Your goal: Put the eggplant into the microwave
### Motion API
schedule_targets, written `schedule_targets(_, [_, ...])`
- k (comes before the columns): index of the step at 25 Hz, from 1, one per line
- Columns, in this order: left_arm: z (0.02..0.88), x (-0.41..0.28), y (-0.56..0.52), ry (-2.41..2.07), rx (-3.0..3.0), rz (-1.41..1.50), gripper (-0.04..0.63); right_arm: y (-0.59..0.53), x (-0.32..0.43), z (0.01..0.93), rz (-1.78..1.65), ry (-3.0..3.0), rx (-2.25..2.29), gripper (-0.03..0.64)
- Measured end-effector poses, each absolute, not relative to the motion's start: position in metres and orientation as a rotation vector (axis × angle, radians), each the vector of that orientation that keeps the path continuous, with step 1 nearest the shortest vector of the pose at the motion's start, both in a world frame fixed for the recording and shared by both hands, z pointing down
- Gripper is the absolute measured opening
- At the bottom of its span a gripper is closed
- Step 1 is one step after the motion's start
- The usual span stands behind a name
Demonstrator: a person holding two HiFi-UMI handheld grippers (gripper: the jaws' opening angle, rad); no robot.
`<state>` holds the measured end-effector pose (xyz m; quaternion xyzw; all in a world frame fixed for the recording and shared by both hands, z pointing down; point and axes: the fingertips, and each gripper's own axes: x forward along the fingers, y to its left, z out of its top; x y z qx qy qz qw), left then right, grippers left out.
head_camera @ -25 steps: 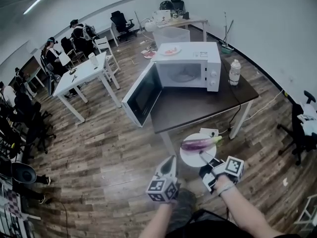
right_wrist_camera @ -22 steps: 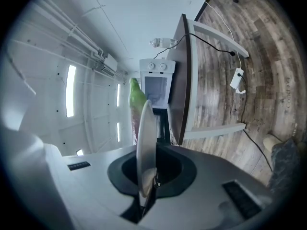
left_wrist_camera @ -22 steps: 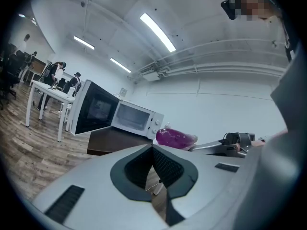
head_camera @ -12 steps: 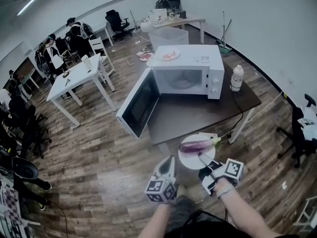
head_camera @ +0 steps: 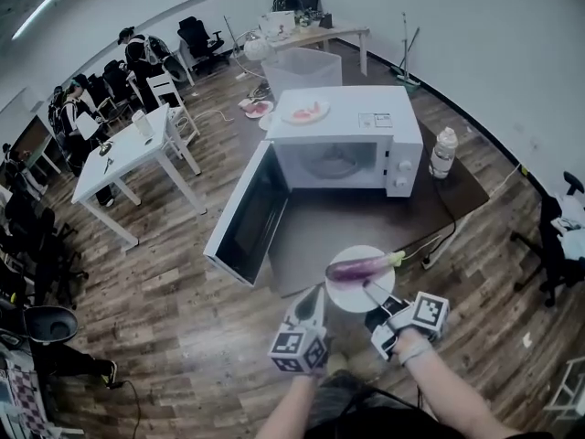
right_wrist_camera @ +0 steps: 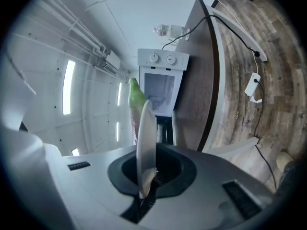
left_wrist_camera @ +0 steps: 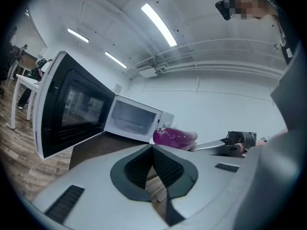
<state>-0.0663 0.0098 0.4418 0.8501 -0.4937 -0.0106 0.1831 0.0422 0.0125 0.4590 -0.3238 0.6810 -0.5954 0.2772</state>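
Observation:
A purple eggplant (head_camera: 359, 266) with a green stem lies on a white plate (head_camera: 347, 294). My right gripper (head_camera: 373, 291) is shut on the plate's near rim and holds it level over the near edge of the dark table (head_camera: 366, 218). The white microwave (head_camera: 347, 126) stands on that table with its door (head_camera: 245, 219) swung wide to the left and its cavity bare. My left gripper (head_camera: 314, 298) hangs beside the plate, shut and empty. The left gripper view shows the eggplant (left_wrist_camera: 173, 137) in front of the microwave (left_wrist_camera: 132, 120). The right gripper view has the plate (right_wrist_camera: 145, 133) edge-on.
A water bottle (head_camera: 443, 152) stands right of the microwave, and a plate of pink food (head_camera: 305, 112) sits on top of it. A cable runs off the table to a power strip (right_wrist_camera: 253, 86) on the floor. White tables (head_camera: 128, 149), chairs and seated people fill the left.
Both grippers have travelled forward with the plate and eggplant. The table and open microwave are nearer, and the plate now reaches over the table's near edge.

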Motion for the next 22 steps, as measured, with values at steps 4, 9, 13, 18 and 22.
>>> schedule_targets(4, [0.445,-0.068,-0.022,-1.375,2.414,-0.019,0.0,-0.018,0.038,0.46,-1.601,1.808,-0.87,0.009])
schedule_targets(9, [0.452,-0.073,-0.053,-1.352,2.435,0.004,0.0,-0.048,0.03,0.463,-1.581,1.82,-0.865,0.009])
schedule_targets(13, [0.455,-0.08,-0.074,-1.338,2.441,0.003,0.0,-0.067,0.025,0.468,-1.58,1.809,-0.868,0.009])
schedule_targets(18, [0.46,-0.085,-0.092,-1.322,2.439,-0.006,0.0,-0.085,0.02,0.477,-1.605,1.789,-0.883,0.009])
schedule_targets(22, [0.466,-0.084,-0.104,-1.312,2.434,-0.006,0.0,-0.098,0.02,0.477,-1.608,1.784,-0.878,0.009])
